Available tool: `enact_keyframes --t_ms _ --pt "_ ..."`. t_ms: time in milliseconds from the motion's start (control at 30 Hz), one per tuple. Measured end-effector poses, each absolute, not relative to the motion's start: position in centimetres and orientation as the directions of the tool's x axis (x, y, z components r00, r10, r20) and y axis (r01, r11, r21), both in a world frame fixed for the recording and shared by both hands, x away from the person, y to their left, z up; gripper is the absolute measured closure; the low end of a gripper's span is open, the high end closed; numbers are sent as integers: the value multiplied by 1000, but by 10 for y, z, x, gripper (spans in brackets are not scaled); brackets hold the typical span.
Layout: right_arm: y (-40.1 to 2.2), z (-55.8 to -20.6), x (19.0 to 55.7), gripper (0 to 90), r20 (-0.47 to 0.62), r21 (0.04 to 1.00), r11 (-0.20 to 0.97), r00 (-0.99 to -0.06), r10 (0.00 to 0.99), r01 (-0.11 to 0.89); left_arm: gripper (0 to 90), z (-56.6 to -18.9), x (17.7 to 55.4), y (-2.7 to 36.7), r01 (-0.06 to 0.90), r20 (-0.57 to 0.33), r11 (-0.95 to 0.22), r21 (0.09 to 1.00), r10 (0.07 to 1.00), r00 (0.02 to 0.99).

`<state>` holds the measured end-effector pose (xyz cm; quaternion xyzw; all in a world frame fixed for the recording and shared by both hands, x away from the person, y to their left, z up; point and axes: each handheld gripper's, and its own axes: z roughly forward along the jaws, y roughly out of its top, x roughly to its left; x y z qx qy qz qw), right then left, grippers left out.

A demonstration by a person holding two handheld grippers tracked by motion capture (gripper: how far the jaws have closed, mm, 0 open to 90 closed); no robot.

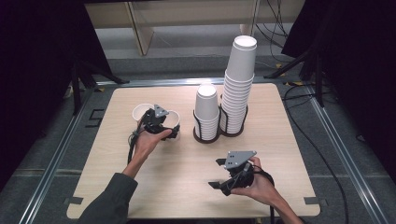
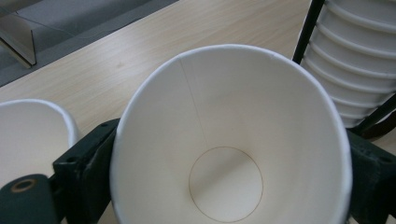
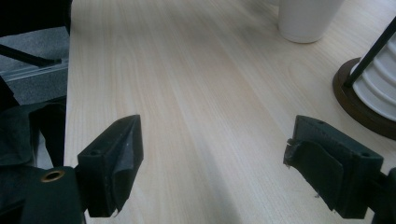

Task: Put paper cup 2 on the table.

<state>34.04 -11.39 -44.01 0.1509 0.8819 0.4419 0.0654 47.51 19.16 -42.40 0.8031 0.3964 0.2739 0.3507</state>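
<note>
Gripping a paper cup (image 2: 229, 140), left hand-held gripper (image 1: 161, 122), right hand-held gripper (image 1: 218, 173) spread, empty.

So the high view sits above the person's edge of the table (image 1: 187, 186) and looks forward and down, taking in the whole top plus floor beyond. The left gripper view rides low at the far left, really close in, peering into a paper cup (image 2: 229, 140) with the cup holder (image 2: 308, 28) at its right edge. The right gripper view is at the near right, low over the wood, facing left. Both gripper views share that holder (image 3: 359, 102) and the tabletop with the high view.
</note>
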Motion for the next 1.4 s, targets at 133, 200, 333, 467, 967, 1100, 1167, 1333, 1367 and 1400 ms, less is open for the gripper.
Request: enact_keyframes --t_ms 133,200,333,467,967,1100,1167,1333,1367,1400 --pt "-114 -440 340 186 14 801 563 -947 320 202 73 -430 475 190 429 147 -397 811 849 508" --pt "-114 -440 340 187 16 799 566 -948 318 203 69 -433 475 189 422 144 -383 822 855 498" --pt "-114 -439 340 188 13 800 565 -948 319 201 68 -437 475 189 405 117 -347 846 862 493" --pt "-115 -439 340 189 15 803 561 -947 320 202 63 -441 472 189 385 129 -339 858 868 479" --pt "-115 -438 340 191 2 804 563 -948 318 191 69 -455 466 195 364 115 -317 876 870 480" --pt "-115 -438 340 191 10 804 560 -948 319 197 92 -459 465 196 356 111 -314 880 865 490" --pt "-115 -438 339 191 12 803 562 -948 318 199 104 -461 463 196 354 131 -335 873 861 491" --pt "-114 -438 339 191 11 802 564 -949 315 197 120 -465 459 201 347 114 -319 882 859 500" --pt "-114 -438 339 191 11 802 565 -949 315 197 122 -466 457 202 351 115 -320 880 861 496" --pt "-115 -438 339 191 2 803 566 -949 314 189 125 -466 456 203 352 113 -320 880 860 498"
